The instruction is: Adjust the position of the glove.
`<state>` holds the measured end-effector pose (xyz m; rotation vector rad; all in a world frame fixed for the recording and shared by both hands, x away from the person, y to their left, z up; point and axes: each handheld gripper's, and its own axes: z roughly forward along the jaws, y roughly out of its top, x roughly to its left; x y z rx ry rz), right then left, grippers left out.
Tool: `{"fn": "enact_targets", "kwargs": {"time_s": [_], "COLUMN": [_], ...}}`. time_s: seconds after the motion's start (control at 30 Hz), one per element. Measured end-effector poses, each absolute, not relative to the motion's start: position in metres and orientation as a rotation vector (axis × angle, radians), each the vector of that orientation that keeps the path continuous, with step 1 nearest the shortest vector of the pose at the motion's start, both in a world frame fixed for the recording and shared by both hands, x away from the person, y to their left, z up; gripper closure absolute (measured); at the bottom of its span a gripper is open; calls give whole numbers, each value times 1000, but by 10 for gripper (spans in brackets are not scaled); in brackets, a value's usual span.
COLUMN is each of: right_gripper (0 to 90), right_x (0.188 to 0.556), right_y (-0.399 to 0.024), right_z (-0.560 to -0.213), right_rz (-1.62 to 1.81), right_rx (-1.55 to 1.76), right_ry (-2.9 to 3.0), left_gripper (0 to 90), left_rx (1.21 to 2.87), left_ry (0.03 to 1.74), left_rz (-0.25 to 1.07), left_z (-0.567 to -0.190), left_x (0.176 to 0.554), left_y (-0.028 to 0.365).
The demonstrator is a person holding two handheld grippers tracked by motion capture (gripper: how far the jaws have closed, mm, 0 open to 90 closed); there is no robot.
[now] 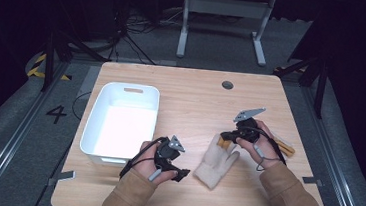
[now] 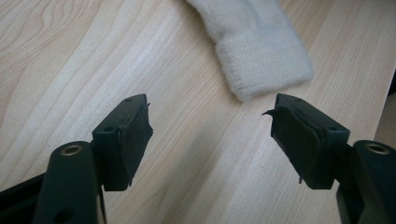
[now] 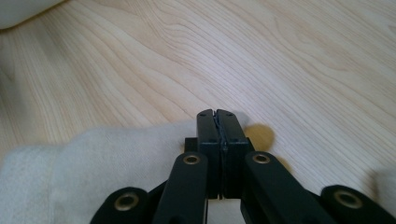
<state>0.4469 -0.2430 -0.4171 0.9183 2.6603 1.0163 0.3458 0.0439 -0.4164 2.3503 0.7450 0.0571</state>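
glove waits between two grippers

while the cream glove (image 1: pixel 217 160) lies flat on the table (image 1: pixel 196 99) between both hands, the left gripper (image 1: pixel 174 174) hovers just short of its cuff with jaws spread and empty. the right gripper (image 1: pixel 222 135), jaws clenched together, rests at the glove's finger end; whether fabric is pinched i cannot tell. best move, i judge: slide the left jaws over the cuff before closing. the high view adds the white bin (image 1: pixel 121 125) at the left; the left gripper view shows the cuff's knit.
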Motion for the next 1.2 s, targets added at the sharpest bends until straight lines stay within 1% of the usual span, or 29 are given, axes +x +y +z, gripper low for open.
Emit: {"fn": "enact_targets", "kwargs": {"time_s": [0.23, 0.47, 0.67, 1.2], "right_gripper": [900, 900, 900, 899], "right_x": [447, 447, 450, 451], "right_y": [-231, -220, -220, -212], "right_z": [-421, -431, -441, -448], "right_rz": [1063, 1025, 986, 962], "right_rx": [878, 823, 855, 825], "right_ry": [2677, 2705, 2693, 2697], "left_gripper": [291, 291, 288, 287], "left_rx": [2350, 2357, 2378, 2385], "left_ry": [731, 726, 709, 702], "left_rz": [54, 51, 41, 37], "left_z": [-414, -415, -417, -419], "left_x": [343, 342, 340, 340], "left_y": [42, 39, 33, 31]}}
